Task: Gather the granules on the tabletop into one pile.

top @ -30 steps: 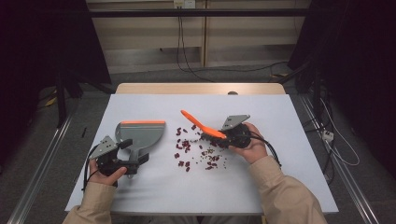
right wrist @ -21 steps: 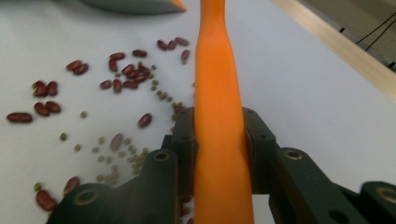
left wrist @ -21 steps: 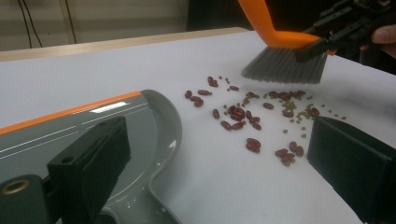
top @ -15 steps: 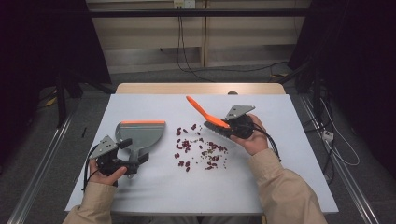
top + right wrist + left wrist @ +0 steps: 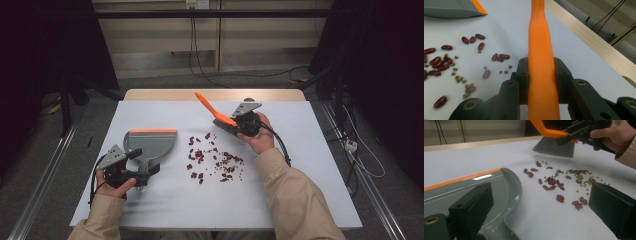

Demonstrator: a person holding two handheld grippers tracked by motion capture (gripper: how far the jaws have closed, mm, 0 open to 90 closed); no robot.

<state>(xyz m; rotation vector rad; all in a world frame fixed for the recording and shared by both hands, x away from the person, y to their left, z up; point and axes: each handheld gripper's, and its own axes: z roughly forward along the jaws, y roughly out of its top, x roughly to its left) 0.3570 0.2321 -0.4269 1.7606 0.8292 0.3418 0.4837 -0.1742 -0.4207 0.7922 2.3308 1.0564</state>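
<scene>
A grey dustpan [image 5: 150,142] with an orange front lip lies flat on the white table [image 5: 310,195], left of centre. My left gripper [image 5: 145,170] sits at its handle, open, jaws wide apart on either side of the handle [image 5: 506,230]. Red beans and small green beans [image 5: 215,160] are scattered mid-table, right of the pan. My right gripper [image 5: 231,121] is shut on the orange handle [image 5: 541,50] of a hand brush. The brush's grey bristles [image 5: 554,147] hang just above the table beyond the beans. The handle [image 5: 207,106] points up and to the far left.
The table's wooden far edge [image 5: 215,94] runs behind the brush. Cables [image 5: 200,60] lie on the floor beyond it, and a metal rail [image 5: 45,170] runs along the left side. Bare white surface lies near the front edge and at the right.
My right gripper has carried the brush away from the beans, farther back and to the right, and it hangs higher. The left gripper and dustpan have stayed put.
</scene>
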